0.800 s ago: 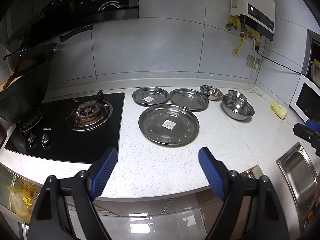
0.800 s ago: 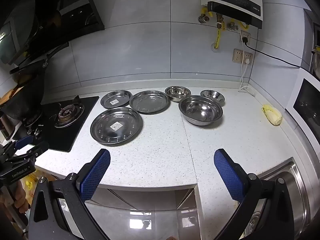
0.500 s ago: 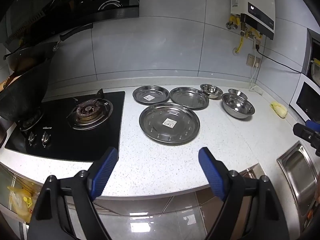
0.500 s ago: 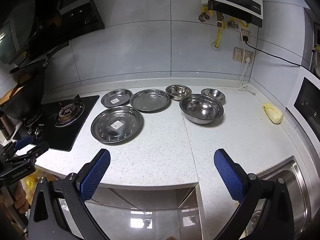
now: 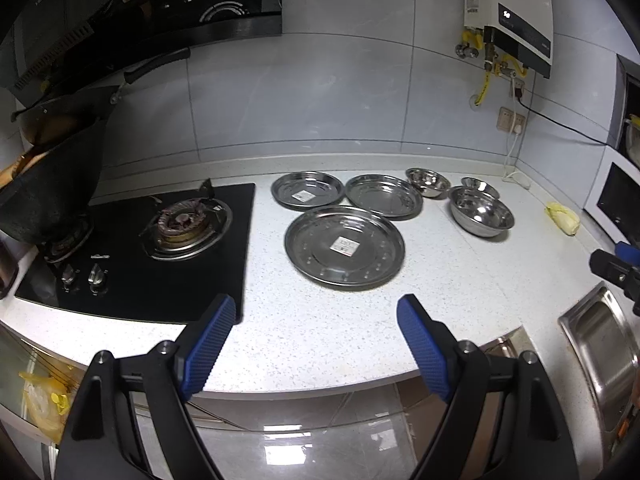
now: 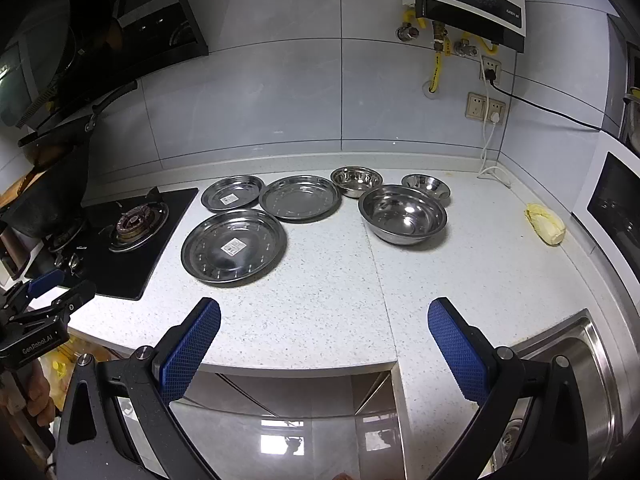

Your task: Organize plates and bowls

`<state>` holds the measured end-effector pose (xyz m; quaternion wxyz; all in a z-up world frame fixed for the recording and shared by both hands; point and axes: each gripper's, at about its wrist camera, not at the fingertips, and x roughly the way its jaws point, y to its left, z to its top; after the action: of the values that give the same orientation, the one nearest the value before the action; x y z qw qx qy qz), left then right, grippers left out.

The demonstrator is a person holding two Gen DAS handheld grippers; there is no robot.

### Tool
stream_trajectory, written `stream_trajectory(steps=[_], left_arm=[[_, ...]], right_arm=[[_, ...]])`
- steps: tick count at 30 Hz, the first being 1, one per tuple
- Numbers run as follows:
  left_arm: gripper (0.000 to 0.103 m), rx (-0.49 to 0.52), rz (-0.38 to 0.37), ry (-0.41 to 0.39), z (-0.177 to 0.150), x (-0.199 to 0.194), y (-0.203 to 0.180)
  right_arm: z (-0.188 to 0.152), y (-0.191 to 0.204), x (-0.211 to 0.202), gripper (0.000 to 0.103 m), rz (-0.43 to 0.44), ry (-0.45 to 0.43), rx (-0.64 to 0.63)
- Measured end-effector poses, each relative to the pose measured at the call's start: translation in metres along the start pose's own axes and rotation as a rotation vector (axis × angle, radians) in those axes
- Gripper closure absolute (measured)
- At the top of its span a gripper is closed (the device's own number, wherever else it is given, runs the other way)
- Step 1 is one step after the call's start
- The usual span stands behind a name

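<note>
Three steel plates lie on the white counter: a large plate [image 5: 345, 247] [image 6: 234, 247] in front, a small plate [image 5: 307, 190] [image 6: 232, 197] behind it on the left, and a medium plate [image 5: 383, 201] [image 6: 300, 203] to the right. Beyond them stand three steel bowls: a large bowl [image 5: 481, 211] [image 6: 402, 214], a small bowl [image 5: 427, 182] [image 6: 356, 181], and another small bowl [image 5: 479, 186] [image 6: 425, 187]. My left gripper [image 5: 316, 312] hangs open over the counter's front edge, short of the large plate. My right gripper [image 6: 324, 316] is open too, well short of the large bowl. Both hold nothing.
A black gas hob [image 5: 160, 240] with a wok [image 5: 48, 184] fills the counter's left end. A steel sink [image 6: 576, 364] is at the right front. A yellow cloth-like lump [image 6: 545, 224] lies by the oven [image 6: 616, 208]. A water heater [image 6: 468, 0] hangs on the tiled wall.
Both views have drifted only slightly; the plates and bowls sit a touch higher in the frames. Nothing on the counter has moved and both grippers stay open.
</note>
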<state>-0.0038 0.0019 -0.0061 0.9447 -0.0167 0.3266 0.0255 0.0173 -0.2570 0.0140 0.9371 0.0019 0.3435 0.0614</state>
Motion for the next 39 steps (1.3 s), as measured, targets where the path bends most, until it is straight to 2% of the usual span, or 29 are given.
stream_trajectory(steps=[2,39], left_arm=[[0.020,0.007,0.017,-0.003,0.000,0.000,0.000],[0.020,0.000,0.014,0.008,0.003,-0.005,0.004]], right_arm=[[0.000,0.000,0.000,0.001,0.000,0.001,0.000],[-0.004,0.011,0.005,0.001,0.018,0.018,-0.023]])
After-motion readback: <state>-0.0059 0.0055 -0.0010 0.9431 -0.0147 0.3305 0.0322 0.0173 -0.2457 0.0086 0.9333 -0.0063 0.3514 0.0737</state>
